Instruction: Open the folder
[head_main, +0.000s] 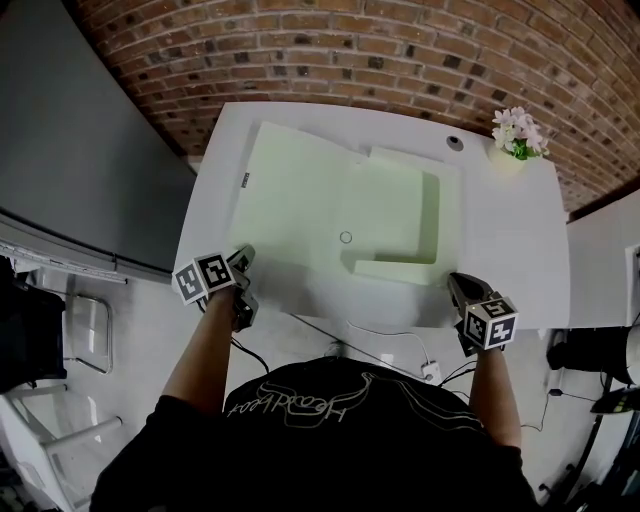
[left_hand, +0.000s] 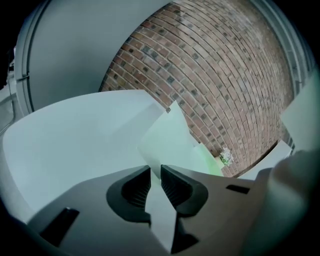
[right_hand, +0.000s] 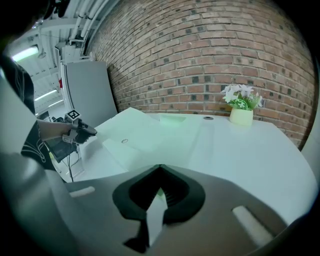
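1. The white worktop (head_main: 500, 230) carries the task's thing. The pale green folder (head_main: 300, 200) lies flat across its middle, with a small pot of flowers (head_main: 518, 135) well apart at the far right corner.
2. We judge the folder already open. Its cover is spread to the left and the pocket side (head_main: 400, 215) faces up on the right. Little seems left beyond letting go and drawing back.
3. Looping script runs across the person's dark shirt (head_main: 300, 405), but we cannot read it with any confidence.
4. The left claw (head_main: 245, 258) sits at the folder's near-left corner. Its jaws stand slightly apart and released, clamping nothing.
5. The right claw (head_main: 455, 282) rests at the worktop's near edge, just beside the folder's near-right corner. It is clenched, and we see nothing held in it.
6. The cubes (head_main: 205, 275) on the claws bear square patterns, no words.
7. A small dark label (head_main: 244, 180) on the folder's left edge is too small to read.
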